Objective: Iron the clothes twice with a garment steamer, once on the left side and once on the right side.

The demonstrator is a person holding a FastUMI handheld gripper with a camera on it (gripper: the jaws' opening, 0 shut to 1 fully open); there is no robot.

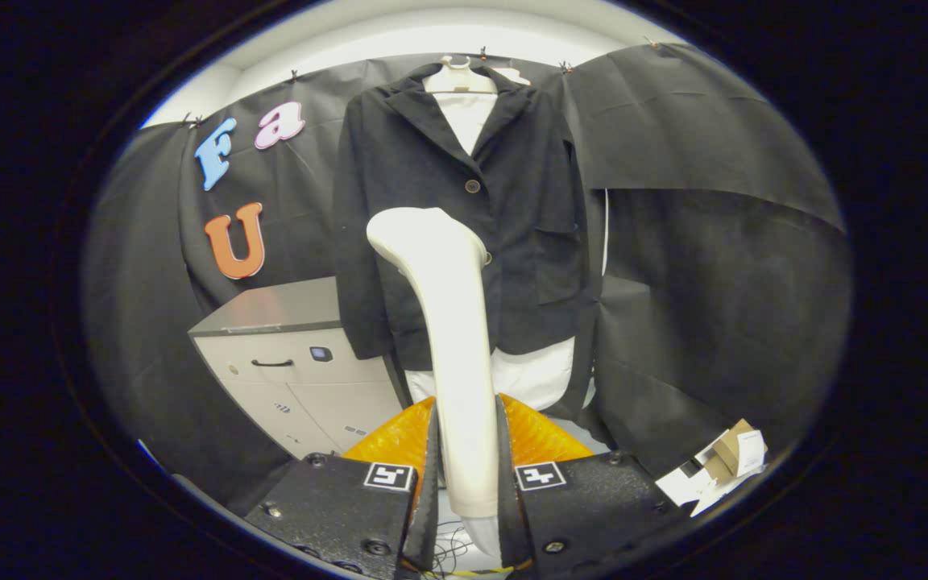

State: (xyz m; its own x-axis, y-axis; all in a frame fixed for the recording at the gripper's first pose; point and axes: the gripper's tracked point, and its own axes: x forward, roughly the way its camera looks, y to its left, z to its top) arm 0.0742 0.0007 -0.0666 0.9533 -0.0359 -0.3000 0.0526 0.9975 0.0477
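a staged recording booth rather than a lived-in room: black cloth [698, 266] is clipped up as walls all round a dark jacket [448, 201] on a hanger [464, 79]. left of the jacket and lower stands a pale cabinet [295, 370] with drawers and a dark top. right of the jacket and low down, opened cardboard packaging [722, 467] lies by the cloth.

Smooth, slightly glossy plastic on the garment steamer [448, 338], pressed from both sides between the fingers of the gripper [468, 475]. Behind the steamer, matt woven cloth on the dark jacket [432, 161]. Left of the jacket, smooth painted metal on the cabinet [287, 362]; lower right, folded cardboard [726, 463].
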